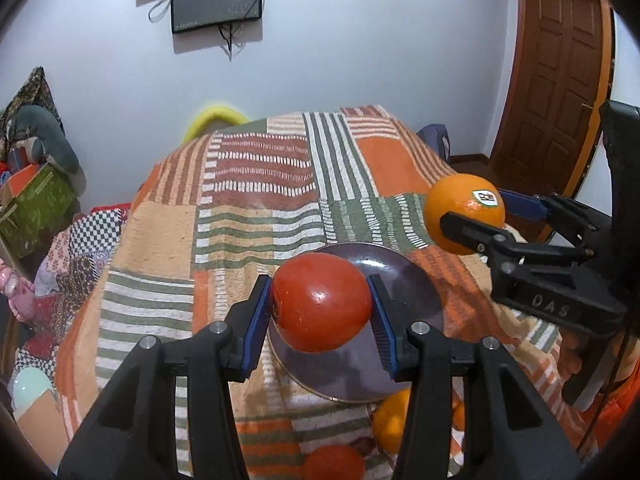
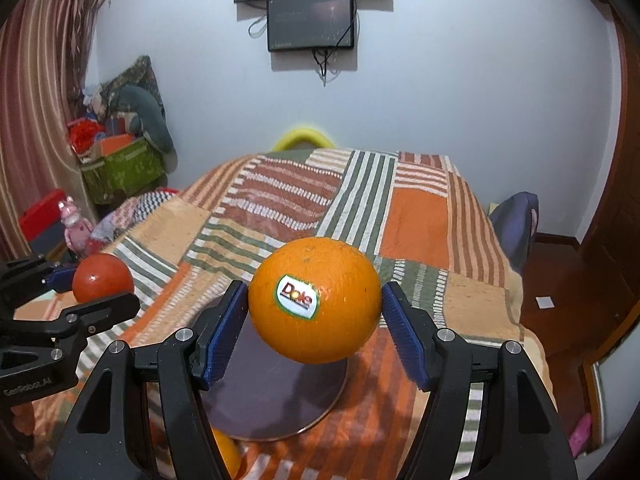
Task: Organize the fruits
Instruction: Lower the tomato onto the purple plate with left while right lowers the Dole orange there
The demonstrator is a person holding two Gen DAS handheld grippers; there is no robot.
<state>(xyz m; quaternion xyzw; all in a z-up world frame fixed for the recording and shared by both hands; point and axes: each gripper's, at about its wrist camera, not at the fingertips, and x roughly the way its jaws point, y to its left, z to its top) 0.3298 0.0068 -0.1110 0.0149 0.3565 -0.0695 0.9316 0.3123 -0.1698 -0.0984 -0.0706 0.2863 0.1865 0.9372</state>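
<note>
My left gripper (image 1: 320, 312) is shut on a red tomato (image 1: 320, 300), held in the air above a dark purple plate (image 1: 404, 280) on the patchwork blanket. My right gripper (image 2: 316, 316) is shut on an orange (image 2: 316, 300) with a sticker, held over the same plate (image 2: 276, 396). In the left wrist view the right gripper (image 1: 476, 216) and its orange (image 1: 460, 208) hang to the right of the plate. Seen from the right wrist, the left gripper (image 2: 76, 284) and the tomato (image 2: 102, 278) are at the far left.
More fruit lies on the blanket near the plate's front edge: an orange (image 1: 394, 420) and a red tomato (image 1: 334, 462). The striped blanket (image 2: 360, 208) covers the surface back to a white wall. A green box (image 2: 120, 172) with clutter stands left, a wooden door (image 1: 560, 80) right.
</note>
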